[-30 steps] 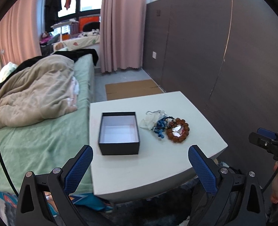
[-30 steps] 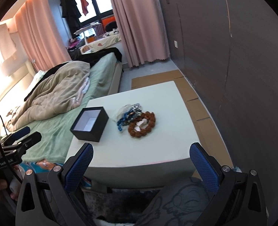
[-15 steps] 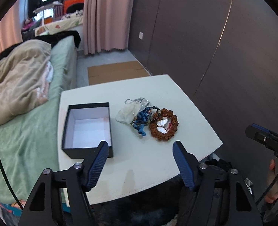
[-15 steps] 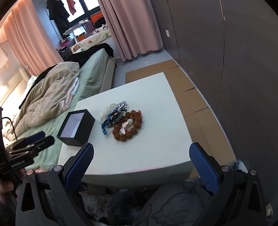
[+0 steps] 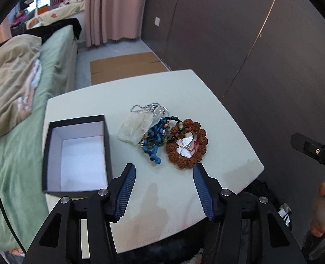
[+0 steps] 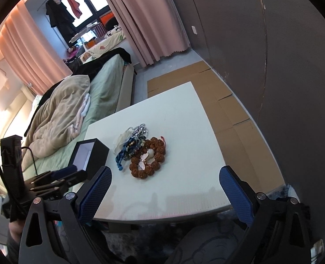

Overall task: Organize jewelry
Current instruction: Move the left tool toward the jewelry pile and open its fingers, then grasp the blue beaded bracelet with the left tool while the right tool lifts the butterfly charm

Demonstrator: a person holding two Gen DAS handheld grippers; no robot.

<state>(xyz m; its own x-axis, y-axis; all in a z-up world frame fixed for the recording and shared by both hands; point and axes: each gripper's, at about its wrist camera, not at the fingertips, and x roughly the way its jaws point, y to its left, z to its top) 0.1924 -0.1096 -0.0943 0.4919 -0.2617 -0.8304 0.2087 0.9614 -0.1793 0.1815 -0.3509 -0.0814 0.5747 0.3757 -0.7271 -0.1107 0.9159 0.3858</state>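
A pile of jewelry lies mid-table: a brown bead bracelet (image 5: pixel 187 143) (image 6: pixel 148 159) around a white butterfly brooch (image 5: pixel 184 146), a blue beaded strand (image 5: pixel 154 137) (image 6: pixel 124 151), a silver chain (image 5: pixel 146 107) and a clear pouch (image 5: pixel 136 126). An open black box (image 5: pixel 77 151) (image 6: pixel 89 156) with a white inside stands left of it, empty. My left gripper (image 5: pixel 164 175) is open and empty, just above the table in front of the pile. My right gripper (image 6: pixel 165 186) is wide open and empty, over the table's near edge.
The white table (image 5: pixel 217 114) (image 6: pixel 184 121) stands between a bed with green sheet (image 5: pixel 59 50) and beige blanket on the left and a dark wall panel (image 5: pixel 250 33) on the right. Flat cardboard (image 6: pixel 228 114) lies on the floor beyond and to the right.
My left gripper has moved forward and down over the table toward the jewelry, and its fingers have narrowed. My right gripper has drifted closer to the table, still wide open.
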